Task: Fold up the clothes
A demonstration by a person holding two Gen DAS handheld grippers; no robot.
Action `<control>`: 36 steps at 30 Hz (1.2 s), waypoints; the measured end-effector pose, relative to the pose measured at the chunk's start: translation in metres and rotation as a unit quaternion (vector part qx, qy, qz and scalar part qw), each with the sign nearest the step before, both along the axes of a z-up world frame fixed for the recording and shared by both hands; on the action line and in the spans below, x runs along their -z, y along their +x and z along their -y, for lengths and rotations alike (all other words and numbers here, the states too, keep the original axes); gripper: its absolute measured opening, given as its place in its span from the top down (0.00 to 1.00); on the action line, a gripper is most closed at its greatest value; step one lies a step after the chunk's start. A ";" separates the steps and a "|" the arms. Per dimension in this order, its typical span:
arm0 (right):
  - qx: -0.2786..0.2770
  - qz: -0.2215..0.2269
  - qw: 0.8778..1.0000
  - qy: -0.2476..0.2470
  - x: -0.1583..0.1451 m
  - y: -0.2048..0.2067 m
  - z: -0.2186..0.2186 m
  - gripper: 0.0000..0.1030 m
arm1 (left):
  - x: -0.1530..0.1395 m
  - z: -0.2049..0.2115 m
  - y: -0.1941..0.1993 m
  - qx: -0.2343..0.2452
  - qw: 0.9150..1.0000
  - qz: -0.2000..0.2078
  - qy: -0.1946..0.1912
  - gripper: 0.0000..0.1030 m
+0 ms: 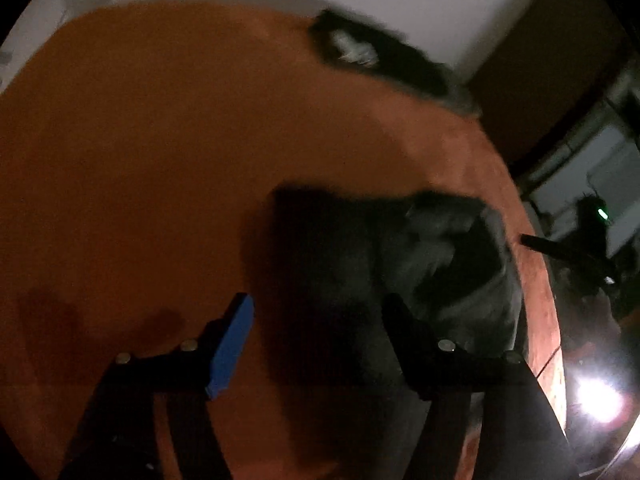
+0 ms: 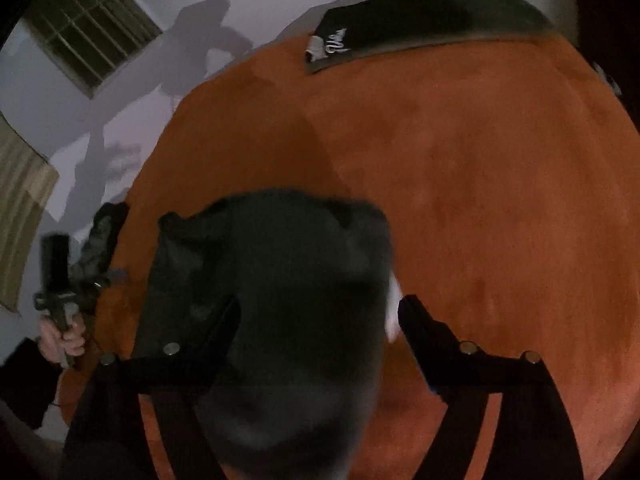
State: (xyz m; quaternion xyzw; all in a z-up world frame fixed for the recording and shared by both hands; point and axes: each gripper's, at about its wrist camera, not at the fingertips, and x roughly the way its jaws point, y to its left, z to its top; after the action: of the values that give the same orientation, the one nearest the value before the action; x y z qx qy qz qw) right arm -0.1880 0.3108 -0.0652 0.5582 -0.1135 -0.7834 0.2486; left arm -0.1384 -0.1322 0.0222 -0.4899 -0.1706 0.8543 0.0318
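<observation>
We hold a hand-held gripper in each hand above an orange counter (image 2: 500,200). The left hand-held gripper (image 1: 316,320) has its jaws spread wide, one finger with a blue pad (image 1: 232,344) over bare orange surface and the other finger over a dark garment (image 1: 360,280); nothing sits between them that they grip. The right hand-held gripper (image 2: 320,320) is also spread wide, its jaws on either side of the same garment (image 2: 272,280), which fills the gap, though the fingers do not pinch it.

The garment lies bunched in a rumpled heap at the counter's near edge, close to us, with paler grey folds showing on one side in the left wrist view. In that view it reaches nearly to the counter's right edge.

A second piece, a folded black cloth (image 2: 420,24) with white lettering, lies at the far edge of the counter, well apart from the heap. In the left wrist view it is blurred (image 1: 372,56).

In the right wrist view, a hand (image 2: 64,340) grips the left tool's handle off the counter's left edge. A window (image 2: 92,24) shows on the wall beyond.
</observation>
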 end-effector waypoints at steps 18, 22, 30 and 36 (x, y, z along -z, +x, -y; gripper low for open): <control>-0.113 -0.181 0.974 0.081 -0.052 -0.019 0.038 0.82 | 0.001 -0.026 -0.053 -0.005 0.993 -0.091 -0.078 0.95; -0.279 -0.177 0.935 0.133 -0.031 -0.022 0.097 0.31 | 0.007 -0.029 -0.071 0.035 0.993 -0.094 -0.062 0.83; -0.367 -0.178 0.904 0.131 -0.011 -0.023 0.136 0.92 | 0.022 -0.048 -0.052 0.069 0.988 -0.092 -0.108 0.56; -0.270 -0.225 0.934 0.068 -0.047 -0.017 0.106 0.94 | 0.023 -0.048 -0.029 0.056 0.984 -0.114 -0.121 0.54</control>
State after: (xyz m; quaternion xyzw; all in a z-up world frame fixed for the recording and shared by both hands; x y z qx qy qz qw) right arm -0.2048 0.2049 -0.0180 0.3924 0.1538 -0.7974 0.4318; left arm -0.1671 -0.0838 -0.0008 -0.3986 -0.0332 0.9157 0.0394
